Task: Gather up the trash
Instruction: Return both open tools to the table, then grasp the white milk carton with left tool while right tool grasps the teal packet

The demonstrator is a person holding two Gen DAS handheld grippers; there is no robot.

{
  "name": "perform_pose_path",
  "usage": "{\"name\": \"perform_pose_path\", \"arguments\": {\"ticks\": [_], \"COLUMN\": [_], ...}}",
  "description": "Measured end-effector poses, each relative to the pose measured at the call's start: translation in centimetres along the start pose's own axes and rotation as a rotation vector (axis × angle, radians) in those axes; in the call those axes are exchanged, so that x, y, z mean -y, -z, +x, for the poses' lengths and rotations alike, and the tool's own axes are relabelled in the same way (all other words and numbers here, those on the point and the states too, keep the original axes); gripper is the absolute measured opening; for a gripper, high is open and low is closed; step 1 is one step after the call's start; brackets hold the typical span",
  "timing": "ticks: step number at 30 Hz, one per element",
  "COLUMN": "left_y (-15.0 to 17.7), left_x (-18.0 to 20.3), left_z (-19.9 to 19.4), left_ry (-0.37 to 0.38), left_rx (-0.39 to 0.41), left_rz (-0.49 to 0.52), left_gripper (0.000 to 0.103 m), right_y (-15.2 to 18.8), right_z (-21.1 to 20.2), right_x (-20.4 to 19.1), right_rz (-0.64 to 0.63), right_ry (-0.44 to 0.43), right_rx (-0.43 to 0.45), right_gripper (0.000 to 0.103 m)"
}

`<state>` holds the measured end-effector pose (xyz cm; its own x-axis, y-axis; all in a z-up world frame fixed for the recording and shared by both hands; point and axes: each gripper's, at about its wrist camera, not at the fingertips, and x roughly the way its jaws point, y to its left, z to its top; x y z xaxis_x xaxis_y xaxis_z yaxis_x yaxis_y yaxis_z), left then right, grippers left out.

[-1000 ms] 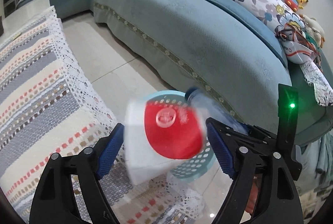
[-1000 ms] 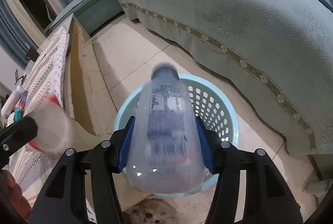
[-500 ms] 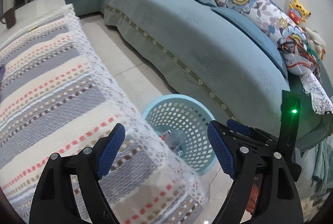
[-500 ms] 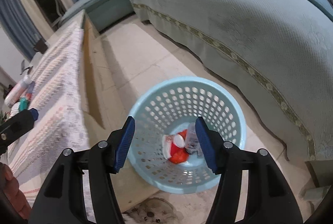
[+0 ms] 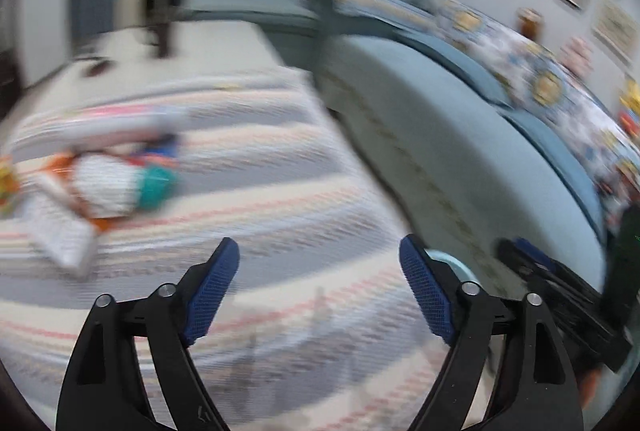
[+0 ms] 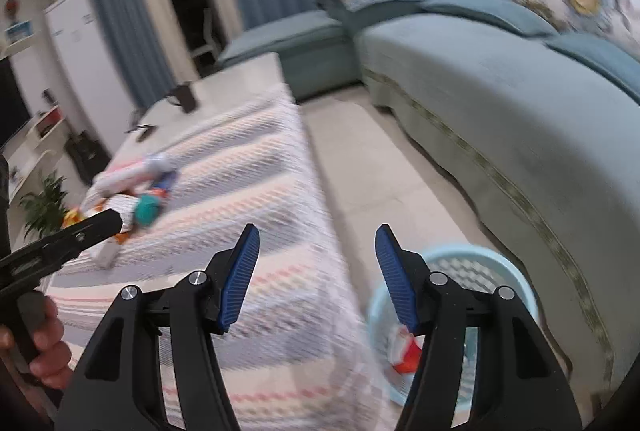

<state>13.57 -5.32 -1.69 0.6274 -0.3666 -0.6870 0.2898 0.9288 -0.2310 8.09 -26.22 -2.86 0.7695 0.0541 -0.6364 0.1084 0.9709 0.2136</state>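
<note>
My left gripper (image 5: 319, 287) is open and empty above the striped tablecloth (image 5: 280, 199). My right gripper (image 6: 317, 271) is open and empty over the table's right edge. The light blue basket (image 6: 480, 263) stands on the floor beside the table, with a red and white cup (image 6: 406, 349) inside; its rim shows in the left wrist view (image 5: 448, 257). A pile of trash lies on the far left of the table: a white bottle with a teal cap (image 5: 120, 187), a long pink and white tube (image 5: 100, 127), wrappers. It also shows in the right wrist view (image 6: 136, 191). Both views are motion-blurred.
A teal sofa (image 6: 500, 103) with floral cushions runs along the right. Tiled floor (image 6: 360, 159) lies between sofa and table. A dark object (image 6: 186, 97) stands at the table's far end. The left gripper's arm (image 6: 60, 243) crosses the right wrist view at left.
Both grippers let go of the cup and the bottle, which dropped into the basket. Both then swung up and left toward the table, open and empty.
</note>
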Motion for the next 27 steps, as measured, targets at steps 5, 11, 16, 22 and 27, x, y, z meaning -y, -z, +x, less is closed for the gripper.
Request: {"name": "perform_pose_path", "arguments": {"ticks": [5,11,16,22,27], "left_y": [-0.8,-0.4,1.0,2.3,2.9], "left_x": [-6.7,-13.7,-17.2,-18.7,-20.5], "left_z": [-2.3,-1.7,0.9,3.2,3.8], "left_ry": [-0.202,-0.392,-0.444,-0.439,-0.435], "left_rx": [0.067,0.049,-0.011,-0.060,-0.085], "left_rz": [-0.098,-0.191,-0.181,-0.157,-0.178], "left_gripper": [0.087,0.090,0.090,0.090,0.083], "right_y": [-0.9,-0.5,1.0,2.9,4.3], "right_z": [2.0,6.1,9.9,14.1,15.5], "right_x": [-5.3,-11.9,-16.4,-19.3,-21.0], "right_rz": [-0.071,-0.161,-0.248,-0.305,-0.371], "right_ry": [-0.071,-0.124,-0.156,-0.169,-0.125], "right_rx": [0.023,0.008,-0.039,-0.118,-0.143], "right_gripper": [0.057,0.068,0.068,0.068,0.068]}}
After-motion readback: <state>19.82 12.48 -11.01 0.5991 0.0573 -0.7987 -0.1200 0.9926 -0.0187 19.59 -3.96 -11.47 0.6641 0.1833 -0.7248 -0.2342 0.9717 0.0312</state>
